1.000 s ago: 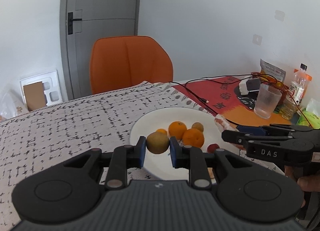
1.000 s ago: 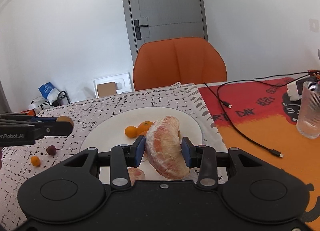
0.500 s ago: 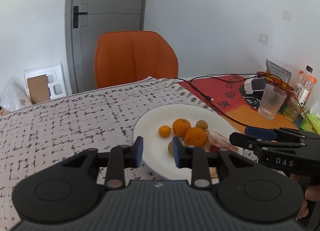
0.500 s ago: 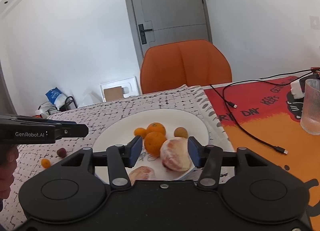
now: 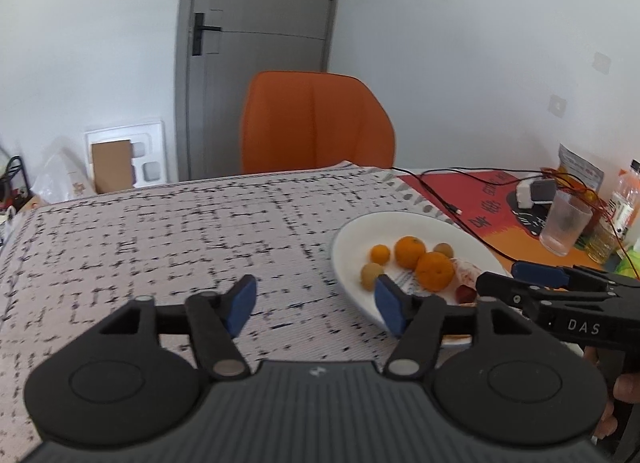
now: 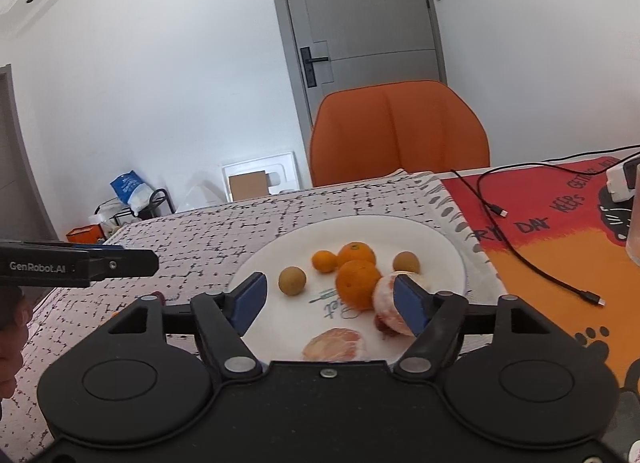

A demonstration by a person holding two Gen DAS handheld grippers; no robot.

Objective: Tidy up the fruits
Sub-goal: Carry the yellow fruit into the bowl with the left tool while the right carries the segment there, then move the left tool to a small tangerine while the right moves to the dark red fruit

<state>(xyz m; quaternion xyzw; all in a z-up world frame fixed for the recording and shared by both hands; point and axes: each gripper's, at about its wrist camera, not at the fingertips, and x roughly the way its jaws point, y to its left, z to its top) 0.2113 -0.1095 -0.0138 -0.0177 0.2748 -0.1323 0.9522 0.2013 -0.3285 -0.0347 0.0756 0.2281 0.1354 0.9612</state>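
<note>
Both claws gape wide, empty. The plate (image 6: 448, 251) of fruit lies under the right claw (image 6: 330, 299), beside the left claw (image 5: 314, 305).

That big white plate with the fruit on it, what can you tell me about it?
The white plate is round, shallow and glossy, apparently ceramic, with a raised rim and a small handwritten-style print in its middle. It lies flat on the patterned tablecloth, beside the red and orange mat. On it sit three oranges, two small brownish fruits, two peeled citrus pieces and a small dark red fruit, partly hidden. Neither open gripper touches it.
</note>
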